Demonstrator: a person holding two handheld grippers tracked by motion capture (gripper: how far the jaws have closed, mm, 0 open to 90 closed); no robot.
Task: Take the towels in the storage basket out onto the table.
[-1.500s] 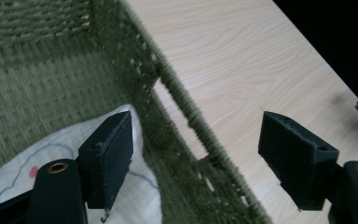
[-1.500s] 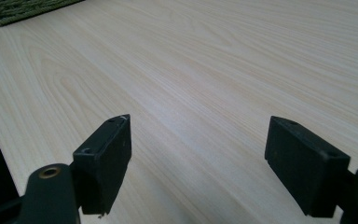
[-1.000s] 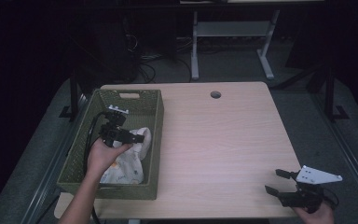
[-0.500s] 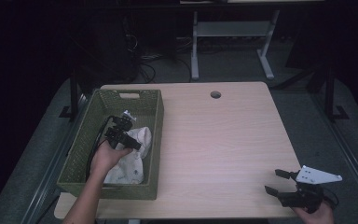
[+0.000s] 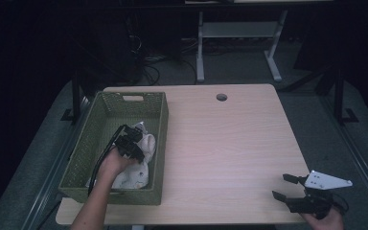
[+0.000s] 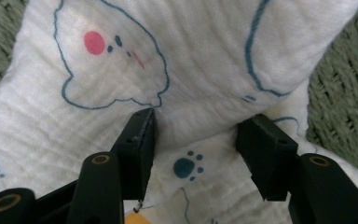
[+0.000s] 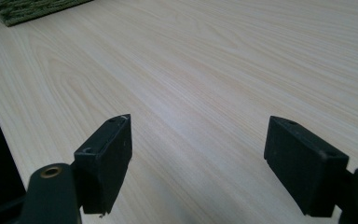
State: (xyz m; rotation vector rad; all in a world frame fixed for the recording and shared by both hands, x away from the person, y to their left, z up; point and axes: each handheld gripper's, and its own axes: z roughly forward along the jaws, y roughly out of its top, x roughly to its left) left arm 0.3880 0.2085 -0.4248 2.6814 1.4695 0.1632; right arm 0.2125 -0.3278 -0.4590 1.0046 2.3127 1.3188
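Observation:
A white cloth (image 5: 141, 171) printed with blue animal outlines and paw marks (image 6: 205, 60) lies in the green woven basket (image 5: 161, 143) on the left of the table. My left gripper (image 5: 137, 140) points down into the basket, its tips pushed into the cloth. Its jaws have just been closing, and a fold of cloth with a paw print lies between the left gripper's (image 6: 200, 135) pads, with a gap still wide around it. My right gripper (image 5: 279, 186) rests low at the table's near right corner, open, with bare wood between the right gripper's (image 7: 200, 154) jaws.
The light wooden table (image 5: 230, 139) has a round cable hole (image 5: 222, 97) near its far edge. A corner of the basket (image 7: 32, 9) shows far off in the right gripper view. Beyond the table stand a white desk frame (image 5: 239, 33) and cables on a dark floor.
My left hand has sunk into the basket and onto the cloth, and its jaws have narrowed around a fold. The right gripper has stayed where it was.

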